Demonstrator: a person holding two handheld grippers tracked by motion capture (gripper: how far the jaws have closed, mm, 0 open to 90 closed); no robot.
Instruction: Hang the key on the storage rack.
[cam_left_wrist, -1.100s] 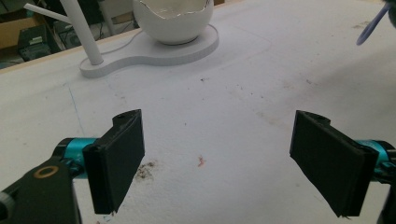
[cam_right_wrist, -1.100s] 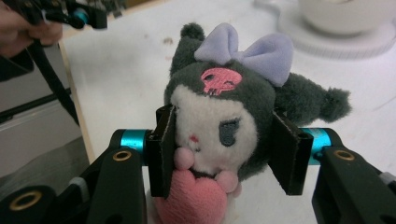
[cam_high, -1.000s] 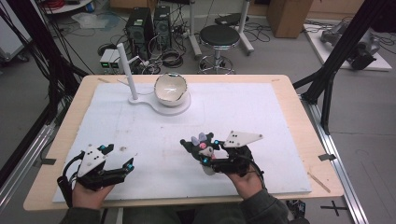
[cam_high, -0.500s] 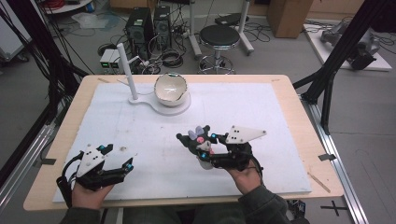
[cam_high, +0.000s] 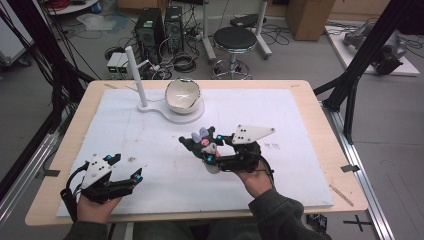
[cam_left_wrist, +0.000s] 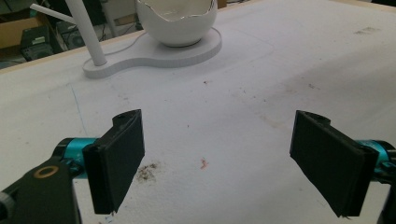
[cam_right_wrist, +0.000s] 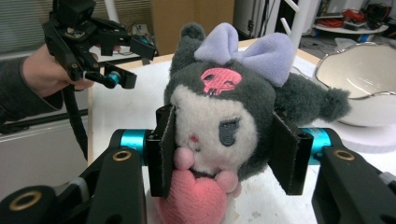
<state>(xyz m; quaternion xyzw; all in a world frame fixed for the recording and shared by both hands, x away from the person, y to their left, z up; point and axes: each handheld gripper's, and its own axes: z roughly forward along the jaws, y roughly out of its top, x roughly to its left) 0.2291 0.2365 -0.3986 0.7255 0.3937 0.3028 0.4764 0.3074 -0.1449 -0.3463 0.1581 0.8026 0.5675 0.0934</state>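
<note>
White table mat (cam_high: 280, 115), right tongs (cam_right_wrist: 224, 149) clamping plush toy (cam_right_wrist: 224, 107), its body hidden below, left tongs (cam_left_wrist: 219, 163) spread wide.

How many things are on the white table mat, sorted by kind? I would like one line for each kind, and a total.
Plush toy, held in the right gripper: 1
Egg-shaped white bowl: 1
White stand with upright post, under the bowl: 1
Total: 3
</note>
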